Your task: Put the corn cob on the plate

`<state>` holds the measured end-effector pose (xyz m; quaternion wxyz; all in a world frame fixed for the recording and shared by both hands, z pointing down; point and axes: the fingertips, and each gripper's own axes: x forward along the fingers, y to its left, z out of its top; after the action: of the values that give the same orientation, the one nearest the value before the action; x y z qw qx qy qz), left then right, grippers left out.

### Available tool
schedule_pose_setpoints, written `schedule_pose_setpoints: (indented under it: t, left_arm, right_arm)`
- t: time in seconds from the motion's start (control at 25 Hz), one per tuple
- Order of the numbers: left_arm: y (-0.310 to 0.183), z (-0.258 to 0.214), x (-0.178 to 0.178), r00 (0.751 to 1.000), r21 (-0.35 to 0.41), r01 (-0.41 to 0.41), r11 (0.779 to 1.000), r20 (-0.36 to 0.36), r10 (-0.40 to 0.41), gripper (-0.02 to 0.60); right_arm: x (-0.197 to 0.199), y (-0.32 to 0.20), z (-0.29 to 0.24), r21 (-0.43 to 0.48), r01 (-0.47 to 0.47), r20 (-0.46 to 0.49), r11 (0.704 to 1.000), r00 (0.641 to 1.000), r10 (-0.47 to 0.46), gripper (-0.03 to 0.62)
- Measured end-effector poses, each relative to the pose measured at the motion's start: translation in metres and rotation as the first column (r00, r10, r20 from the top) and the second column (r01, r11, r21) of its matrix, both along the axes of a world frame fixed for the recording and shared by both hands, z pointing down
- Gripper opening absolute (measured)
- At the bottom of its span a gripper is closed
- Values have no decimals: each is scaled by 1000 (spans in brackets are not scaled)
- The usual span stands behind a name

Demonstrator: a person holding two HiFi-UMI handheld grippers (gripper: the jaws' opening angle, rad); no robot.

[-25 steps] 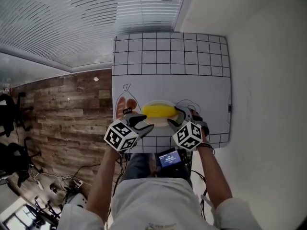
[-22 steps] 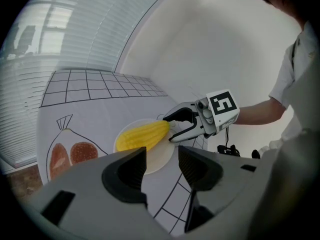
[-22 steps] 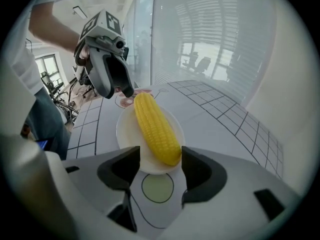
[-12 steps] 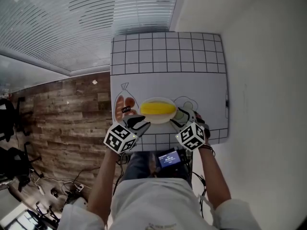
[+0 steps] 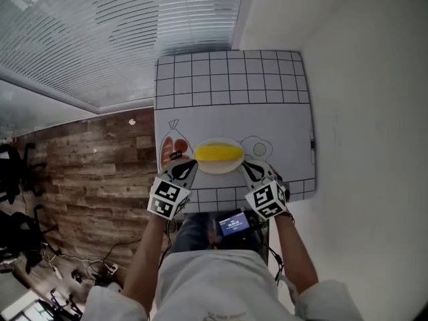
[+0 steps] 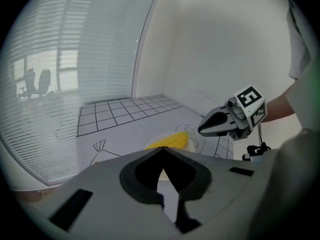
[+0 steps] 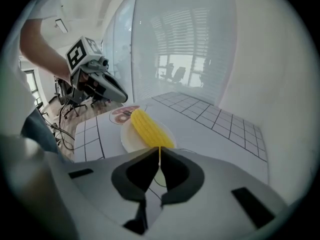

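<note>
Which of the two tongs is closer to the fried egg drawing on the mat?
Right. The right tongs sit close beside the egg drawing; the left tongs are beyond the plate and corn cob. Both have just closed, empty.

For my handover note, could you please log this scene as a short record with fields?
corn cob: lying on the plate
left tool: jaws just closed, nothing between them, beside the plate
right tool: jaws just closed, nothing between them, beside the plate
surface: gridded sheet with drawings
task: corn already placed
</note>
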<state>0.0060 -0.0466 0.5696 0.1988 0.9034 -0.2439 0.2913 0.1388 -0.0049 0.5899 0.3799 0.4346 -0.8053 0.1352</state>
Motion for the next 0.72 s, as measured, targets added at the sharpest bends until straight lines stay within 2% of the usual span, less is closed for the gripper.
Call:
schedule_pose_setpoints:
  t: [0.08,0.16,0.2,0.32,0.44,0.6,0.72]
  left_arm:
    - [-3,-6,-3,999,90,16,996,30,-19,9]
    - [-7,-13,-5,997,208,19,978,73,-35,8]
    - [-7,-16,-5,996,238,22,971,77,-41,8]
    - [-7,-30,-2,997,249,54,967,38,-66,8]
    - [-6,-50,-4,997,287,66,956,14,-74,8]
    - [-2,-98,-16,992,344,117,932,-78,-96,8]
    - [0,-138,-29,982,395,160,905,-158,-105,8]
  right_arm:
    - [-3,1,-7,14,-18,25,1000,1000,18,8]
    - [-6,0,-14,29,-38,52,999,998,36,8]
    - [-8,0,-18,37,-50,68,998,997,47,8]
    - [-11,1,-34,66,-104,143,992,985,93,8]
    - [-14,0,-62,137,-174,237,975,962,139,8]
    - [-15,7,-109,241,-285,328,928,924,198,8]
    - [-15,13,-143,304,-363,376,881,895,239,8]
